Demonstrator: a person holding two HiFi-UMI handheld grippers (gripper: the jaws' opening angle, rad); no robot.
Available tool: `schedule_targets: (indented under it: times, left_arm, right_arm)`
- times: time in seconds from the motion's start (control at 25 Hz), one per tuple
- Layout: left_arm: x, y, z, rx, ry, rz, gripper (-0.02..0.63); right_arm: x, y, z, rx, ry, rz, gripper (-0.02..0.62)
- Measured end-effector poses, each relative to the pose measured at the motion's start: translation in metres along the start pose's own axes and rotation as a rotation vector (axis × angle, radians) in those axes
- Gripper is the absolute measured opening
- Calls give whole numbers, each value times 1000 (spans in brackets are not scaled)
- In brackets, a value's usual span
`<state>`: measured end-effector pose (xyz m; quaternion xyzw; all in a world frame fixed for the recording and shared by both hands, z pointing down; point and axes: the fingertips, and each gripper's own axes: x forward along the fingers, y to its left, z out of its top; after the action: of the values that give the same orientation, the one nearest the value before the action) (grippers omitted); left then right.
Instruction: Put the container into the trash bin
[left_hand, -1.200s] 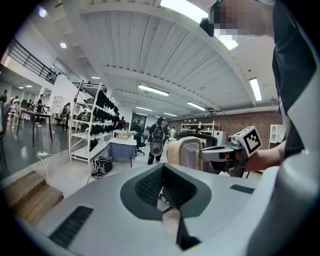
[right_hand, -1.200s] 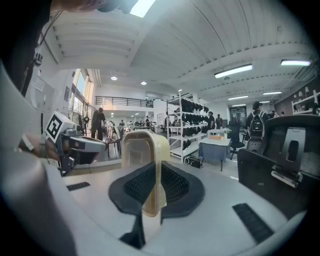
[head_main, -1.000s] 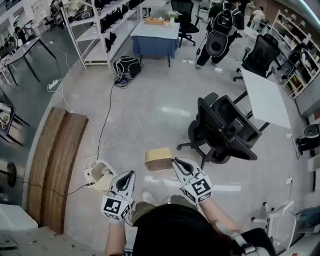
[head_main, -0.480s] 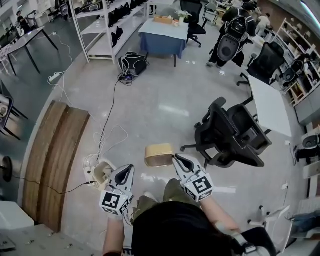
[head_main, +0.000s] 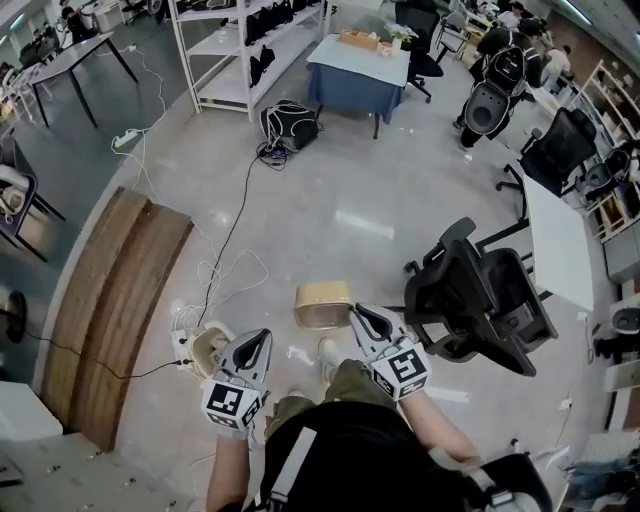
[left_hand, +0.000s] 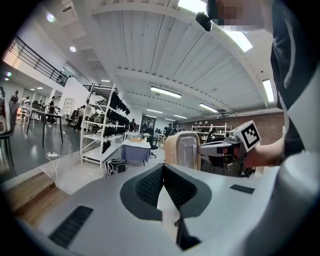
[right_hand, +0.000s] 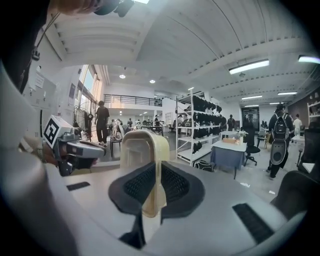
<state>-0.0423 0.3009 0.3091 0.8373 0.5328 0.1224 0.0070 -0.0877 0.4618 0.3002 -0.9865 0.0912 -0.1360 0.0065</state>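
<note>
Head view: the polished grey floor (head_main: 330, 230) is the widest open stretch, running clear from the person's feet up to the blue-draped table (head_main: 358, 75).

- Left edge: wooden boards (head_main: 110, 300) lie flat in a curved strip. A white shelving rack (head_main: 230, 50) stands beyond them at top left.
- Right edge: a black office chair (head_main: 480, 295) stands near the container's right side, apart from it. A white table (head_main: 560, 245) is behind the chair.
- A thin cable (head_main: 235, 215) trails across the floor from a black bag (head_main: 290, 125) down to loose loops at lower left.
- The tan container (head_main: 323, 304) is held off the floor, straight ahead of the person, between the cable loops and the chair.
- Right gripper (head_main: 362, 318): clamped on the container's near wall. Right gripper view shows the pale rim pinched between the black pads.
- Left gripper (head_main: 255, 345): fingertips pressed together with nothing in them, left of the container and not touching it.
</note>
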Motion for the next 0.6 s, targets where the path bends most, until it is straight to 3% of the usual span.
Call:
schedule_targets:
  times: [0.28,0.6]
  left_arm:
    - [53,37,31,7,-12,89,8]
    - [92,61,43,-16,-29,248,8]
  right_arm:
    - [58,-50,27,-22,-12,96,43]
    - [112,-95,39,-42,-16,230,43]
